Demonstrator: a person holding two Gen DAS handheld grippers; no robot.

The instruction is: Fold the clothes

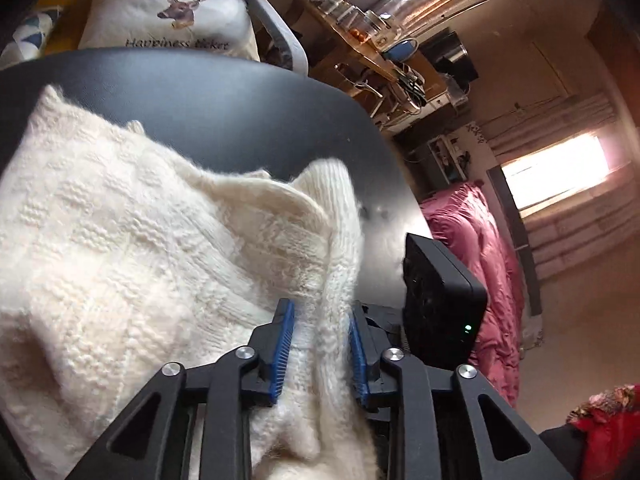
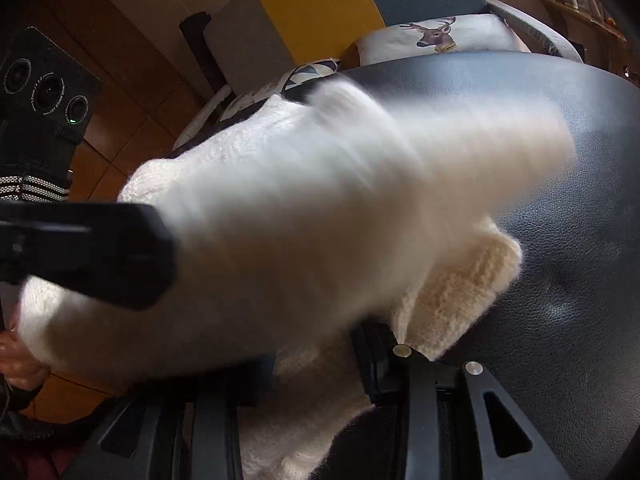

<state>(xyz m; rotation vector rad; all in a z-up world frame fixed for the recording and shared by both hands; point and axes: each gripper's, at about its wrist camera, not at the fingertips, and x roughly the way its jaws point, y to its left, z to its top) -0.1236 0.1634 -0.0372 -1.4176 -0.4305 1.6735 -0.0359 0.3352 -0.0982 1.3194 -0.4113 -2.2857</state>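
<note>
Left gripper (image 1: pixel 322 342): the blue-padded jaws are pinching a ridge of the cream knit sweater (image 1: pixel 132 256), which is running up between them. Ahead of and to the left of the jaws, the sweater is lying spread over the dark leather-look bench (image 1: pixel 224 120). Just right of the jaws a black camera box (image 1: pixel 440 300) is showing a green light.

Right gripper (image 2: pixel 316 364): the sweater is draping over the jaws and blurring with motion, so their gap is hidden; cannot tell whether they are gripping. Knit fabric is passing between the finger bases. Bare bench is lying right of the jaws. A hand (image 2: pixel 18 364) is showing at the far left edge.
</note>
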